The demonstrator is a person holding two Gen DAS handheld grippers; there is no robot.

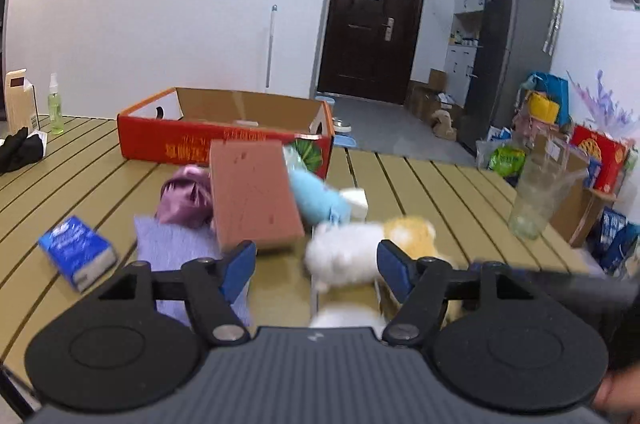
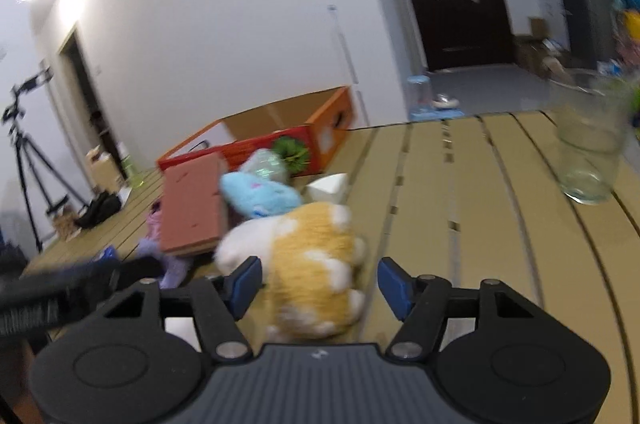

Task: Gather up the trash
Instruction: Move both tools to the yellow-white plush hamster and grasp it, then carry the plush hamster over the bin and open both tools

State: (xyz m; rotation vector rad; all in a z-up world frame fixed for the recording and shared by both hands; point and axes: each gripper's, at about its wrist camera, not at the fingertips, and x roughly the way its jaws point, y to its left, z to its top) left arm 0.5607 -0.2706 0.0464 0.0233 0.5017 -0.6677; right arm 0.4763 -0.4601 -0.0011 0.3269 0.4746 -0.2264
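A: Two grippers, left gripper [image 1: 316, 266] and right gripper [image 2: 320, 280], jaws apart, gripping nothing. Step?

B: Approaching. The plush toy [image 2: 308, 264] lies near on the table [image 2: 460, 184], left of the glass [image 2: 590, 160]; next, close on it.

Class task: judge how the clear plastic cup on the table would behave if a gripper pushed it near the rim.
The cup looks empty and thin-walled, so it is probably very light and would slide or tip easily. It stands tall on a narrower base, so a push near the rim would likely topple it. Once down, its round wall would probably let it roll across the table.
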